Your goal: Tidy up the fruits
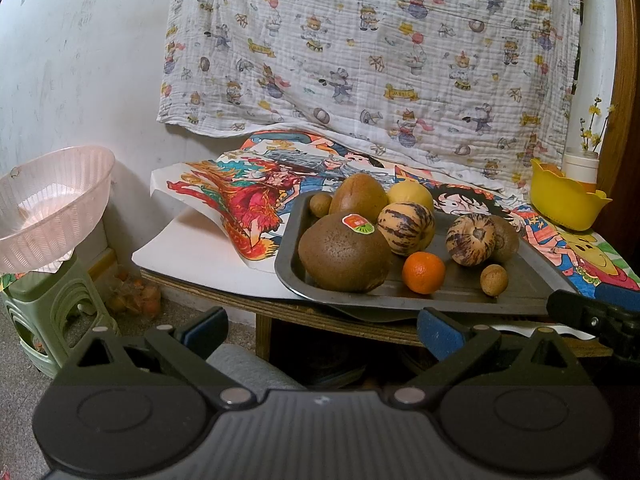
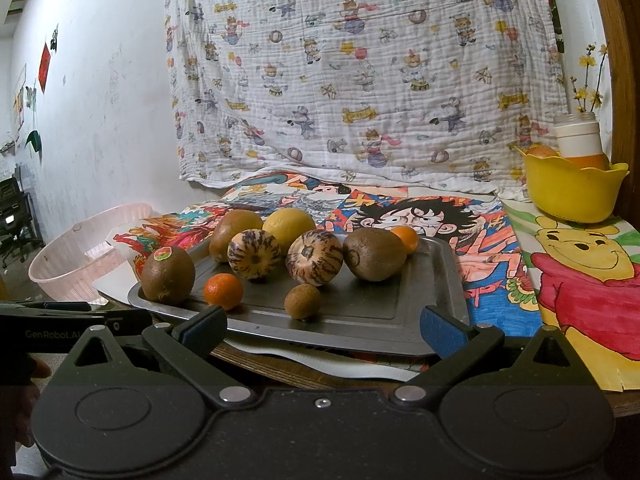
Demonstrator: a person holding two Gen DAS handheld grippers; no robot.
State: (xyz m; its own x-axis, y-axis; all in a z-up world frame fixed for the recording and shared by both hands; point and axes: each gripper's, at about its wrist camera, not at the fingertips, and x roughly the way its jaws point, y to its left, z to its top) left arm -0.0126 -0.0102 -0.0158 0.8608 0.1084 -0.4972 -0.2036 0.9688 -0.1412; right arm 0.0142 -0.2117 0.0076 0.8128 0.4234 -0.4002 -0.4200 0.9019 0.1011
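I hold my left gripper (image 1: 322,330) and right gripper (image 2: 324,330) spread apart and empty, just short of the worktop's (image 1: 200,248) near edge. The fruits sit on the metal tray (image 2: 360,312): a stickered kiwi (image 2: 168,274) near left, a tangerine (image 2: 223,291) beside it. A yellow bowl (image 2: 572,192) stands far right.

Both cameras looked forward from low, just before the table's front edge. The left one sat farther left. Both saw the metal tray (image 1: 532,280) (image 2: 436,280) of fruit up close.
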